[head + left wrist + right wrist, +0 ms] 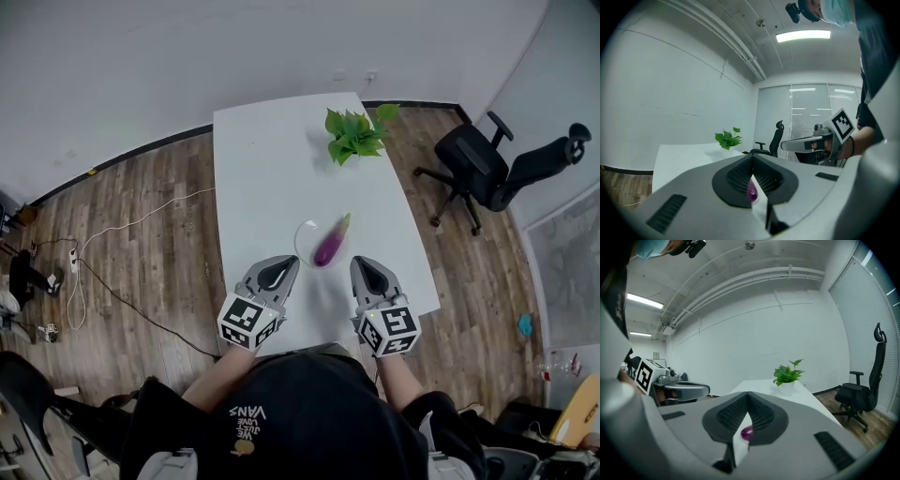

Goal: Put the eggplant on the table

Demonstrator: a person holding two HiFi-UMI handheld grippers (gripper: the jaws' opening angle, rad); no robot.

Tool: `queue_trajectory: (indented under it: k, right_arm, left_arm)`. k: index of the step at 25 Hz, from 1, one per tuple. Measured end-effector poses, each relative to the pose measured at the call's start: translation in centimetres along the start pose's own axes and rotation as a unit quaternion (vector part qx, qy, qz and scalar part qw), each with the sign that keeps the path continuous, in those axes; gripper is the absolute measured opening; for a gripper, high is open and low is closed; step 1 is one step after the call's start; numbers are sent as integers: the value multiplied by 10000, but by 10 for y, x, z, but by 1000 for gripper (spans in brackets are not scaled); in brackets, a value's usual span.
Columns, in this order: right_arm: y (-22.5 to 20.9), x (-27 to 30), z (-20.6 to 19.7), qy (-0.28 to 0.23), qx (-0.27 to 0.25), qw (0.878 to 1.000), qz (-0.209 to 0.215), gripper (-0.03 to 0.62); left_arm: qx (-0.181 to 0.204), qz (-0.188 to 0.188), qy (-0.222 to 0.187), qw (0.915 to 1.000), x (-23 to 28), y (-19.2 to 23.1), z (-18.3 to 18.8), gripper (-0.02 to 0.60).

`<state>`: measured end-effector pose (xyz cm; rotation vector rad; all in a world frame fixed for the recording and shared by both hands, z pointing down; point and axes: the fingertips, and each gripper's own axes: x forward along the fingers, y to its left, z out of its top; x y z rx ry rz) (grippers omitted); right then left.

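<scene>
A purple eggplant (pixel 329 245) with a green stem lies on a small clear round plate (pixel 303 240) near the middle of the white table (pixel 267 169). Both of my grippers hover over the table's near edge, short of the plate. The left gripper (pixel 278 272) is to the plate's near left and the right gripper (pixel 369 272) to its near right; both are shut and hold nothing. In the left gripper view a sliver of the eggplant (pixel 752 192) shows through the slit below the touching jaw tips of the left gripper (pixel 752 156). The right gripper view shows the eggplant (pixel 746 432) likewise, below the right gripper (pixel 748 393).
A potted green plant (pixel 354 134) stands at the table's far right. A black office chair (pixel 495 169) is on the wooden floor to the right. Cables (pixel 112 244) trail across the floor on the left. The wall runs behind the table's far end.
</scene>
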<state>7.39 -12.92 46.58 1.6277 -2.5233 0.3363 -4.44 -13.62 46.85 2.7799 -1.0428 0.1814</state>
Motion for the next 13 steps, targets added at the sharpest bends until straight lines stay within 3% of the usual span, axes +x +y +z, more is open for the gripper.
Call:
queue_trajectory:
  k: [13]
  right_arm:
    - [-8,2,-2,26,-16,10000,-28,18]
  left_arm:
    - [-123,54,-21,9999,8,4,1,11]
